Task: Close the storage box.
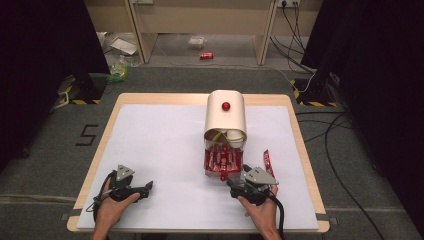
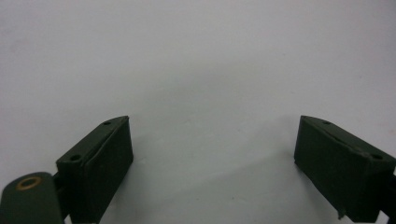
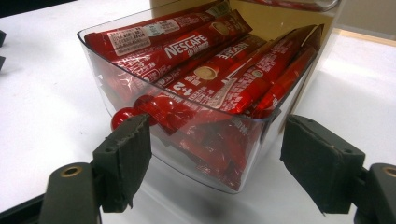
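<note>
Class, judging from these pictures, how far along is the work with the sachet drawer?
Done: drawer is pulled out, full of sachets. In hand: right tongs open at its red knob. Left: one sachet lies on the table; left tongs idle, open.

A red can (image 1: 206, 55) lies on the floor far beyond the right claw (image 1: 235, 179). A green packet (image 1: 118, 71) (crumpled, it seems) sits well beyond the left claw (image 1: 149, 186); a black 5 (image 1: 87, 134) marks the floor off to that claw's left.
</note>
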A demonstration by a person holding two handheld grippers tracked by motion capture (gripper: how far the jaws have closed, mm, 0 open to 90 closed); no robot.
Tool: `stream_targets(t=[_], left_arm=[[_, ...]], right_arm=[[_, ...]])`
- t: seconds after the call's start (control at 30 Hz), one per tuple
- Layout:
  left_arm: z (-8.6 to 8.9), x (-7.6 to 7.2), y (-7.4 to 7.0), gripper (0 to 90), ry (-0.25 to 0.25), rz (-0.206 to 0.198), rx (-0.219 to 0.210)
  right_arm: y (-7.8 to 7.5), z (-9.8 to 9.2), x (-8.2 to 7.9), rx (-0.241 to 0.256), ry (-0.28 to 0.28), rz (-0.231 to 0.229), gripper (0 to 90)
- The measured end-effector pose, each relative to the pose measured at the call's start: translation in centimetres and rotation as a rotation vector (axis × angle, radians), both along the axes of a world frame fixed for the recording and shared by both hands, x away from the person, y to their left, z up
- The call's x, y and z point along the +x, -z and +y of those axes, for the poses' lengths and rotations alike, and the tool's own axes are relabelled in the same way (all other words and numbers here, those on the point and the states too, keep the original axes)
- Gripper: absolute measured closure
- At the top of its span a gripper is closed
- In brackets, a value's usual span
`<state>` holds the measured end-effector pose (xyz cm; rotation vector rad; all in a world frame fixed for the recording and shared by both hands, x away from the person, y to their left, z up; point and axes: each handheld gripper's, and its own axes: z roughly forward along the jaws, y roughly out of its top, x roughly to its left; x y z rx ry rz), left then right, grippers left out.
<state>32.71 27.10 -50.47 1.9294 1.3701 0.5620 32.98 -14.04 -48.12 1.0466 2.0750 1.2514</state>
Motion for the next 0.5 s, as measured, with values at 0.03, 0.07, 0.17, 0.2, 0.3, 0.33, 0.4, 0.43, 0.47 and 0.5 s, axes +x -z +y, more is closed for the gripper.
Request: stream_targets(t=[0.03,0.07,0.17,0.2,0.3,0.33,0.4,0.43,0.47,0.5], left_arm=[[0.01,0.01,0.0,10.9,0.0,0.0,-0.001],[0.01,0.01,0.0,10.9,0.0,0.0,-0.001],[0.0,0.0,0.0,10.9,-0.001,0.0,0.0],[0.0,0.01,0.01,10.9,0.0,-0.001,0.0],[0.01,0.0,0.0,10.9,0.0,0.0,-0.001],[0.01,0.0,0.0,10.9,0.0,0.0,0.0],[0.01,0.01,0.0,10.9,0.0,0.0,-0.001],[0.01,0.01,0.0,10.9,0.0,0.0,-0.001],[0.0,0.01,0.01,10.9,0.0,0.0,-0.001],[0.01,0.0,0.0,10.9,0.0,0.0,-0.001]], right_arm=[[0.02,0.04,0.06,0.001,0.004,0.001,25.0],[0.02,0.06,0.12,0.003,0.007,0.001,25.0],[0.01,0.04,0.35,0.003,0.008,0.001,24.2],[0.01,0.06,0.42,0.001,0.012,0.002,24.0],[0.05,0.05,0.61,0.001,0.017,-0.002,23.0],[0.04,0.06,0.64,0.005,0.021,0.005,22.3],[0.06,0.06,0.79,0.001,0.031,0.003,20.6],[0.06,0.09,0.85,0.003,0.034,0.004,20.3],[0.08,0.07,0.94,0.0,0.035,0.001,19.7],[0.1,0.1,1.01,0.004,0.041,0.0,18.6]])
